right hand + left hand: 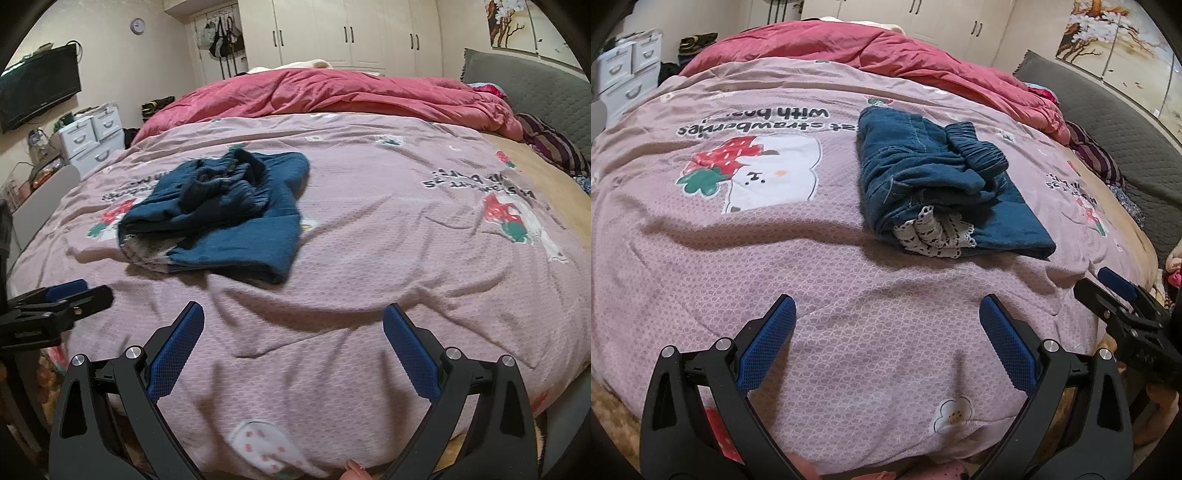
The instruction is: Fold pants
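I see the pants (942,177) lying folded in a blue bundle on the pink bedspread (812,277), white lace trim showing at the near end; my left gripper (886,325) hangs near the bed's edge, fingers (768,343) spread wide and holding nothing; my right gripper (293,328) is likewise wide open and empty, well short of the pants (221,214); a red quilt (332,92) is heaped at the bed's far side.
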`<state>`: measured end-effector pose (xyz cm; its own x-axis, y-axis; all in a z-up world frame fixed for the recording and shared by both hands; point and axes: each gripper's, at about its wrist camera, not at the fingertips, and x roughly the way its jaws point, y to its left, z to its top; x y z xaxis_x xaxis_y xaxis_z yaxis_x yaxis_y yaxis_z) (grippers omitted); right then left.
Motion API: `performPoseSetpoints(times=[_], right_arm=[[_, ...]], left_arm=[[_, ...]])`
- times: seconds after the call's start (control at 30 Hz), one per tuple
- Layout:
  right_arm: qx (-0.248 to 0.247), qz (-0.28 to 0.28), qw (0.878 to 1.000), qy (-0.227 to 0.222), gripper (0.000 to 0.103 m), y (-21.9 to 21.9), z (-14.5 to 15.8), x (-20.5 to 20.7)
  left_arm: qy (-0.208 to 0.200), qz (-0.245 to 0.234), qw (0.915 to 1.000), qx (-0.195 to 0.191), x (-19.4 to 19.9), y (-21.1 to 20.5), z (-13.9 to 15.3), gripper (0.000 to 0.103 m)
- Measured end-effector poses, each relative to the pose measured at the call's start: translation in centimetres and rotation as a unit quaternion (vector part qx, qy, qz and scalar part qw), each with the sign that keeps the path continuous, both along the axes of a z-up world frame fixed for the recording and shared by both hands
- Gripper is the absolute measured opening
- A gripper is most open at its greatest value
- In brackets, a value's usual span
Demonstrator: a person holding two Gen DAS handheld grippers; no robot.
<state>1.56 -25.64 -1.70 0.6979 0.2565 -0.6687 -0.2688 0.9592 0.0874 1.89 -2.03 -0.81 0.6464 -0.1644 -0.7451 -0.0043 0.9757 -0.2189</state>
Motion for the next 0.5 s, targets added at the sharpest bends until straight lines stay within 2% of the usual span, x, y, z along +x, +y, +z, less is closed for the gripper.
performPoseSetpoints(times=[0.07, 0.17, 0.3, 0.4, 0.5], right_arm=[[-0.006, -0.011, 1.0, 0.004, 0.097, -0.6, -0.1, 0.5], [0.006, -0.029, 0.999, 0.016, 0.097, -2.1, -0.3, 1.4], [0.016, -0.058, 0.998, 0.024, 0.097, -4.9, -0.1, 3.0], [-0.001, -0.093, 0.995, 0.021, 0.097, -7.8, 0.6, 5.4], [-0.021, -0.132, 0.991, 0.017, 0.099, -12.1, 1.5, 9.4]], left_arm=[[-0.001, -0.006, 0.9999, -0.011, 0.2, 0.2, 0.3, 0.094], [-0.012, 0.014, 0.9998, 0.008, 0.4, 0.7, 0.7, 0.094], [-0.015, 0.047, 0.9987, -0.012, 1.0, 3.0, 0.6, 0.094], [0.013, 0.083, 0.9964, -0.01, 2.6, 6.0, 0.1, 0.094], [0.046, 0.155, 0.9864, 0.028, 5.7, 11.9, -0.3, 0.094]])
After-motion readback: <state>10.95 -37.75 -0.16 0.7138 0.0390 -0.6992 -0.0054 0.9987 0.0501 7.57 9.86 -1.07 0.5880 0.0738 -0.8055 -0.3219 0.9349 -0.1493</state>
